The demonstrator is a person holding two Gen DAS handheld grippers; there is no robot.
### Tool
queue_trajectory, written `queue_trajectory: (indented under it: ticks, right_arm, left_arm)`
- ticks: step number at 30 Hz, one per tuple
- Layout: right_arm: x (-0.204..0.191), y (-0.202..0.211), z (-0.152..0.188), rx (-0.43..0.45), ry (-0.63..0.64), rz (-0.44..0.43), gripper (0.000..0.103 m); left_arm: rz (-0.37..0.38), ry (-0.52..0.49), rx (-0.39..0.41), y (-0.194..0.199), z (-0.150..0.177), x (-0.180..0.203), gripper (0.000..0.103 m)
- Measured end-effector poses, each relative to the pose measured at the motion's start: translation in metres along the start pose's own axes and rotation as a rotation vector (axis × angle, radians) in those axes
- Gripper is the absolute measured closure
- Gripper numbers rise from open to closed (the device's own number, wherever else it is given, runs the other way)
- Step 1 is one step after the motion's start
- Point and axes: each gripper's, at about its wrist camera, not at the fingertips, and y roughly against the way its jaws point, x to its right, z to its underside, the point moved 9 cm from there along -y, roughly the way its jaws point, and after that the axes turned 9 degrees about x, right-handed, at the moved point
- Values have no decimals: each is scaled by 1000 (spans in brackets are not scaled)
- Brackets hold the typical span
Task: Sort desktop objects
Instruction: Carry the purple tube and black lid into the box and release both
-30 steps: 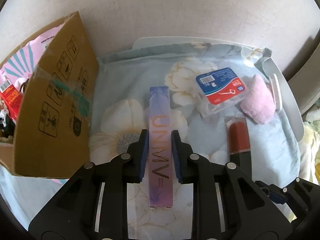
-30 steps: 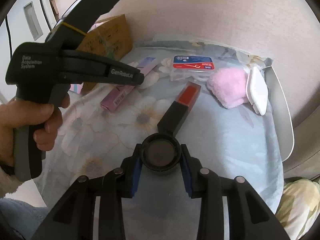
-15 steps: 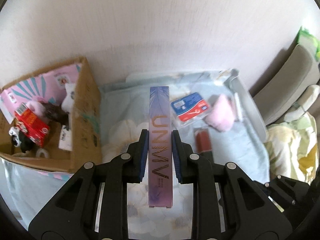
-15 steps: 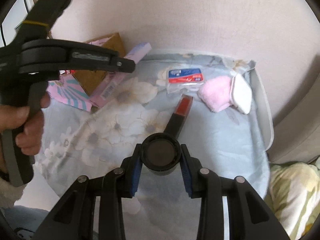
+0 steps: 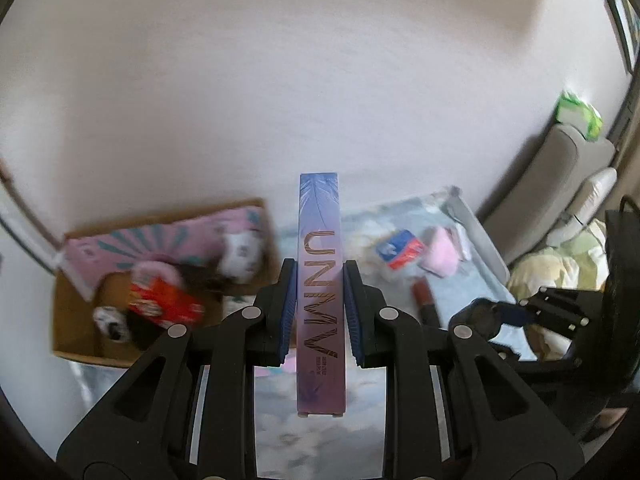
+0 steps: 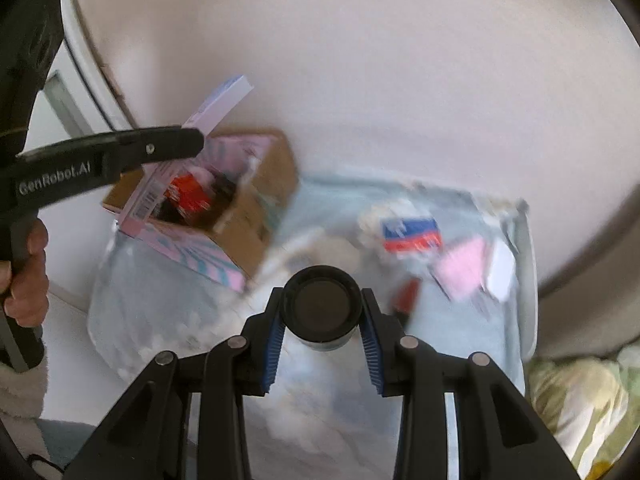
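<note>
Left claw (image 5: 320,308) clenched on long purple box (image 5: 320,280) marked UNNY, box held lengthwise between blue pads (image 5: 289,304), up off the bench. Right claw (image 6: 322,320) grasping a dark round-capped jar (image 6: 322,306), pads on both sides of the cap. Cardboard box (image 6: 264,208) sits at the bench's left end, holding a red packet (image 5: 164,304) and other blurred items. Floral cloth (image 6: 328,400) covers the bench. On it at right: blue-red floss pack (image 6: 412,232), pink puff (image 6: 464,268), white case (image 6: 502,270) touching the puff, red lipstick (image 6: 406,296) near the jar. Person's hand (image 6: 26,276) grips the left handle.
</note>
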Motion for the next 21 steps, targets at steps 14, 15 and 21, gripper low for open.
queue_trajectory:
  ticks: [14, 15, 21]
  right_arm:
    - [-93, -64, -63, -13, 100, -106, 70]
    - [-98, -71, -65, -23, 97, -116, 70]
    - [-124, -112, -70, -64, 101, -128, 70]
  left_arm:
    - [-166, 53, -4, 24, 5, -170, 83]
    - [-170, 56, -9, 21, 7, -177, 83]
    - [-174, 74, -41, -3, 25, -216, 83]
